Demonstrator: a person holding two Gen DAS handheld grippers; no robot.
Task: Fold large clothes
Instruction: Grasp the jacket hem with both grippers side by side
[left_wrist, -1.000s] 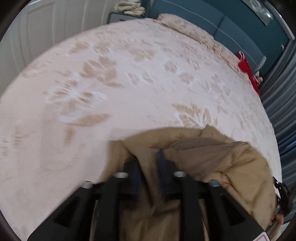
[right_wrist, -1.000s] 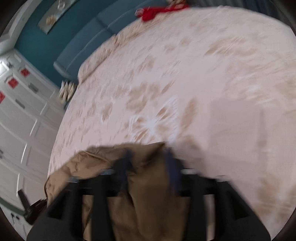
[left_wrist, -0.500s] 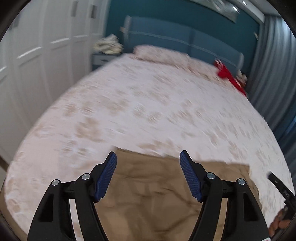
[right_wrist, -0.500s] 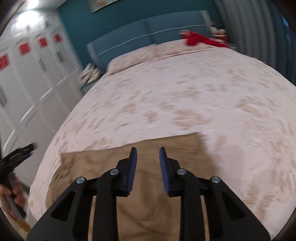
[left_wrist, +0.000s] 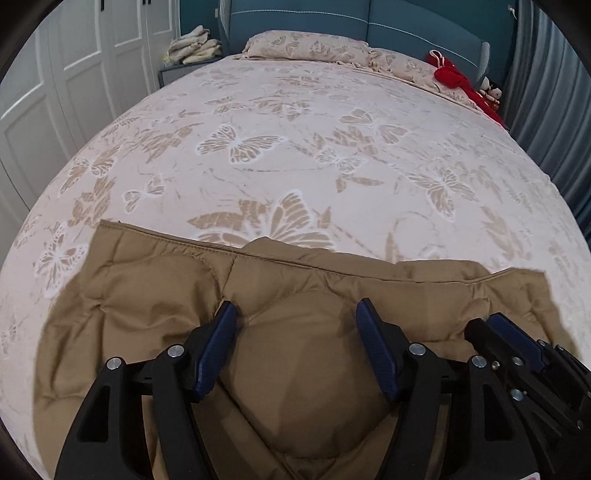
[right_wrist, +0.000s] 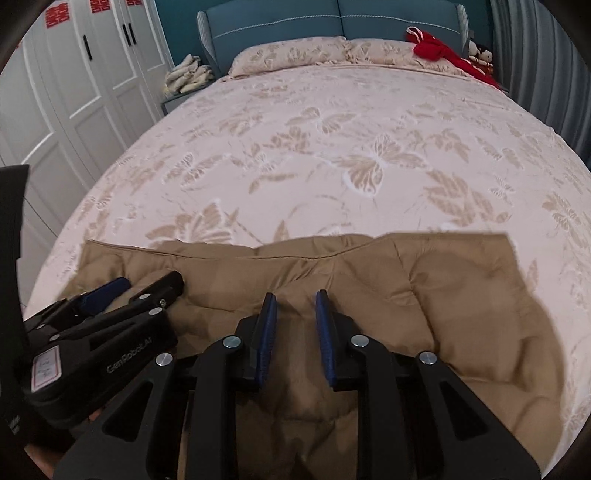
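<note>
A tan padded jacket (left_wrist: 147, 295) (right_wrist: 461, 295) lies spread flat across the near end of the bed (left_wrist: 295, 110) (right_wrist: 332, 129), its straight stitched edge facing the pillows. My left gripper (left_wrist: 295, 306) hovers over the jacket's middle, jaws wide open, nothing between the blue pads. My right gripper (right_wrist: 296, 296) hangs over the jacket just to the right of it. Its jaws are closing to a narrow gap, with only the fabric lying below them and nothing pinched. Each gripper shows in the other's view: the right gripper (left_wrist: 495, 325) at the right edge, the left gripper (right_wrist: 146, 282) at the left.
Two pillows (right_wrist: 291, 51) rest against a blue headboard (right_wrist: 332, 18). A red garment (right_wrist: 432, 46) and small dolls lie at the far right corner. White wardrobe doors (right_wrist: 92, 74) stand left, beside a nightstand with stacked cloths (right_wrist: 188, 75). Grey curtains (left_wrist: 546, 110) hang right.
A second ago both grippers were bunched into the jacket's fabric. They have let go, the jacket lies flat, and both have drawn back; the left opened wide, the right narrowed.
</note>
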